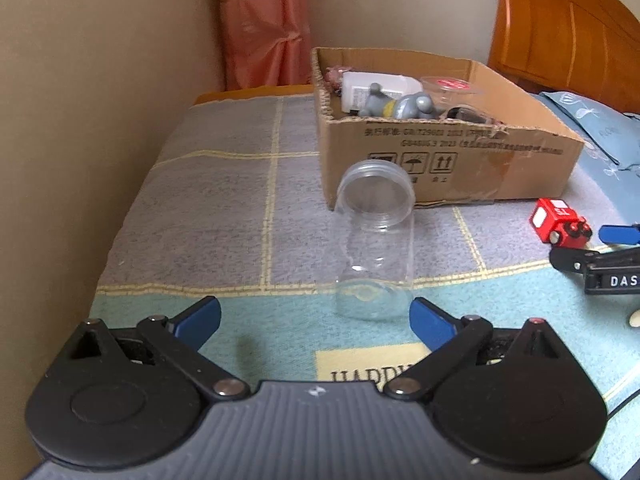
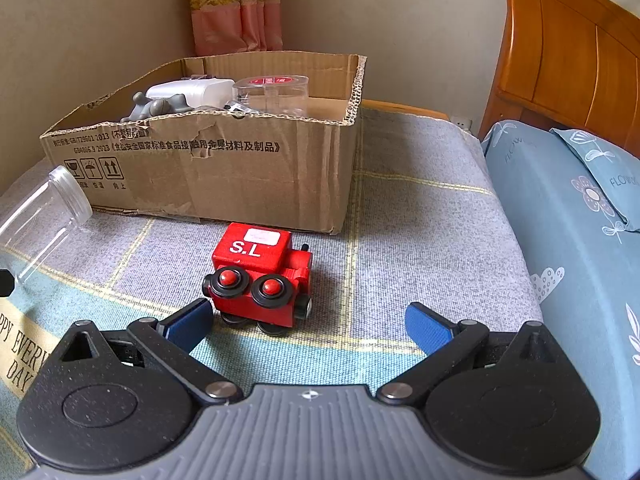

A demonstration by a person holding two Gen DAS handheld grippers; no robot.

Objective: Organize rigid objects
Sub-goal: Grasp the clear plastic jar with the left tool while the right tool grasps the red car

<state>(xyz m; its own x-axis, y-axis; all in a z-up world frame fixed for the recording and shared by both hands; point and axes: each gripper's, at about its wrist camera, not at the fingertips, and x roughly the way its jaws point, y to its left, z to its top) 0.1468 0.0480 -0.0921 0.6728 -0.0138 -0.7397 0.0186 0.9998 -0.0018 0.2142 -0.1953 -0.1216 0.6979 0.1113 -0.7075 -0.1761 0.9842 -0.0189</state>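
Checked mat (image 1: 224,200) underneath, pink curtain (image 2: 236,8) in the corner against a beige wall (image 1: 100,60), wooden headboard (image 2: 568,48) and floral blue pillow (image 2: 596,172) right.

the left gripper (image 1: 315,318) points forward and down, its jaws spread wide, the blue pads (image 1: 202,316) well apart with nothing pressed between them. the right gripper (image 2: 309,322) tilts down at much the same slant, jaws also wide, blue pads (image 2: 426,328) clear of any contact. part of the right gripper shows at the right edge of the left wrist view.
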